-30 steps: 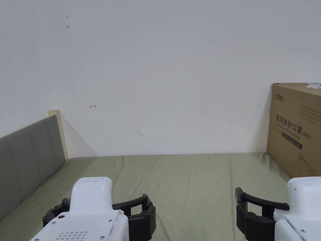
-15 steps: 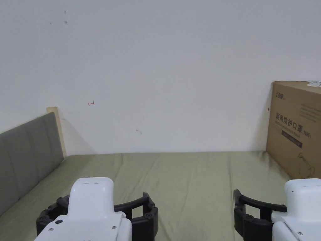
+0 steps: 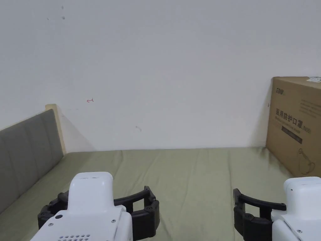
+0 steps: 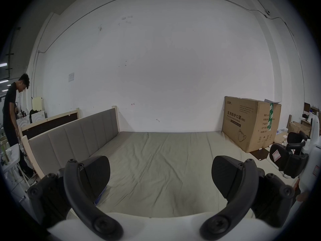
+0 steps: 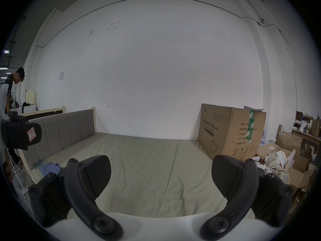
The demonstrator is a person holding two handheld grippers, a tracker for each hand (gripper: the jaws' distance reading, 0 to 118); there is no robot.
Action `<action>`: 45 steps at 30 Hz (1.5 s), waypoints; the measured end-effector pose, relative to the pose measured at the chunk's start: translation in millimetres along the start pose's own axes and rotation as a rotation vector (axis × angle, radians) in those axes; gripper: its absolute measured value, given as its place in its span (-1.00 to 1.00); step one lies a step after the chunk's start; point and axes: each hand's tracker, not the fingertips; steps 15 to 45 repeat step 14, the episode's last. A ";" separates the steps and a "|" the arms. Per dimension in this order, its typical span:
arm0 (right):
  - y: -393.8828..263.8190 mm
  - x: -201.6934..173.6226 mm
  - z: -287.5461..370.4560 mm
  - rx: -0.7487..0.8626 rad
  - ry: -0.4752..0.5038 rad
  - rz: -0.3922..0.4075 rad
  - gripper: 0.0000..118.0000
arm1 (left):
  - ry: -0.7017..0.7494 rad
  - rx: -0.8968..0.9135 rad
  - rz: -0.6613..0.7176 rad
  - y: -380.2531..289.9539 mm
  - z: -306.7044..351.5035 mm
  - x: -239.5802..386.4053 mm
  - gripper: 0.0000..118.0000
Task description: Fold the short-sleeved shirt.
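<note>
Olive-green sheet (image 3: 194, 175) stretches ahead of you over the bed, lightly creased. Your left gripper (image 4: 160, 177) and right gripper (image 5: 161, 175) both hover over it with jaws spread wide, holding nothing. A blue garment (image 5: 49, 168) lies crumpled at the bed's left edge by the grey headboard (image 3: 28, 147) (whether it is the short-sleeved shirt, you cannot tell from here). A cardboard box (image 3: 296, 125) stands at the far right against the white wall (image 3: 163, 69).

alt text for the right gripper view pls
The right gripper, jaws wide open and empty, is held above a bed's bare olive-green sheet. A grey headboard stands to the left, a large cardboard box to the right.
</note>
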 end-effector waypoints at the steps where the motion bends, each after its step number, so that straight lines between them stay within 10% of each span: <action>1: -0.3 0.2 -0.3 -0.002 0.000 0.001 0.95 | 0.000 -0.005 -0.003 -0.7 -1.2 0.1 0.98; 45: -2.7 0.8 -2.0 -0.006 0.004 0.003 0.95 | -0.030 0.026 -0.012 -1.4 0.3 2.3 0.98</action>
